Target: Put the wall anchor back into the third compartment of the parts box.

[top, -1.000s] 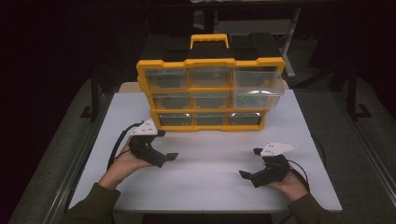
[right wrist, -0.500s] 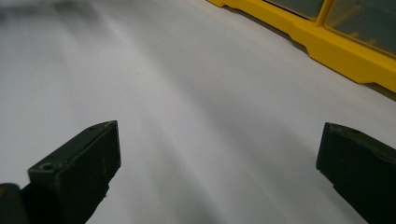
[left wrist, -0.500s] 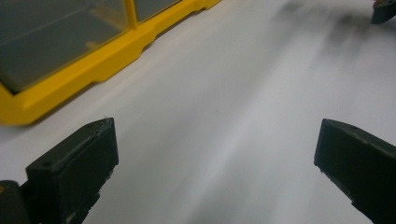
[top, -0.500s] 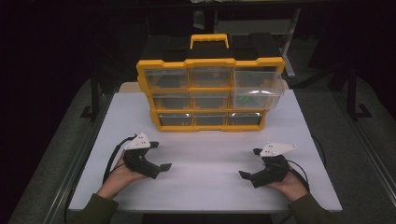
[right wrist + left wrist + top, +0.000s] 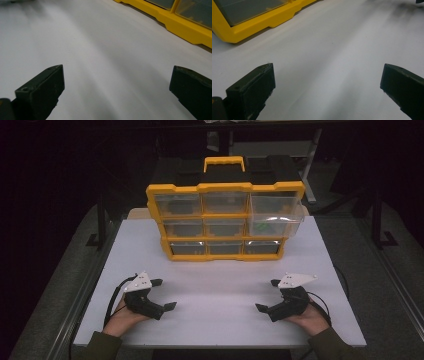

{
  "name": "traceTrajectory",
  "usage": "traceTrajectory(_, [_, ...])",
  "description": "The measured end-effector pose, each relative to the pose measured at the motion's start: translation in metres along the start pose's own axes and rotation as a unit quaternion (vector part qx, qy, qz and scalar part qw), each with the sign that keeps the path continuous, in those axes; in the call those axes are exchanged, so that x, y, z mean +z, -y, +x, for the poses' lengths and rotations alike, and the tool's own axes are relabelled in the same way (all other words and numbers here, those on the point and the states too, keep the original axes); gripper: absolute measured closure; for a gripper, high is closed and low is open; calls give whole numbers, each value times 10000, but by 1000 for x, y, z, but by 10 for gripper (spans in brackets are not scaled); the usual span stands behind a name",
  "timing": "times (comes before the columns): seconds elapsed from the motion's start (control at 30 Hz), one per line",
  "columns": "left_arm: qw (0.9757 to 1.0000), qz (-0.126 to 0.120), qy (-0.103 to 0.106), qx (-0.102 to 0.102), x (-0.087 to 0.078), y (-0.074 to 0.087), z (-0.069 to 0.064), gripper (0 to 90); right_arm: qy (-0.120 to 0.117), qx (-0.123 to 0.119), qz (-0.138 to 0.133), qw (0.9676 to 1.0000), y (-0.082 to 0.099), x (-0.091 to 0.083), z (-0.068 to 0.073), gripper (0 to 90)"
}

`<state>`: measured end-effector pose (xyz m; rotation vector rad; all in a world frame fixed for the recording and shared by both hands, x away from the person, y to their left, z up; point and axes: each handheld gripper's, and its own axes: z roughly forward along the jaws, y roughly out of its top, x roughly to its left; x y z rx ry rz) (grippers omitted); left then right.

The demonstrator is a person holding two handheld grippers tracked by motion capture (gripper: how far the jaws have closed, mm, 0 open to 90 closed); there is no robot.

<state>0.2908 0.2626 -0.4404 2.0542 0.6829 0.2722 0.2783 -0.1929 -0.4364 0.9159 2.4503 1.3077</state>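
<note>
The left hand-held gripper rests low on the near left part of the tabletop, held in the person's left hand. Its jaws are spread wide with nothing between them, pointing toward the middle of the tabletop. The right hand-held gripper mirrors it on the near right side, held in the right hand, jaws likewise spread and empty, pointing inward. Each carries a grey three-cornered plate on top, and a black cable loops behind each hand.

The organizer stands upright at the far middle of the tabletop, well apart from both grippers, with bare white surface between it and them. It lies ahead and to the right of the left gripper, ahead and to the left of the right one.

The high view shows the whole organizer. The left gripper view shows just its lower yellow corner at the top left, beyond the open jaws; the right gripper view shows its yellow base edge at the top right, with clear drawer fronts above it.

The organizer has a yellow frame, a yellow handle on a black top, and three rows of three clear drawers. The right drawer of the middle row juts forward from the frame, and something green shows inside it. What the other drawers hold cannot be told.
</note>
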Motion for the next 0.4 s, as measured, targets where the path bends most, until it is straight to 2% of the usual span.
traceTrajectory(0.17, [10000,-21,23,-51,0,0,0,0,7,-20,8,10000,0,0,0,0])
traceTrajectory(0.4, [10000,27,-5,-25,1,1,0,0,11,-23,18,10000,0,0,1,0])
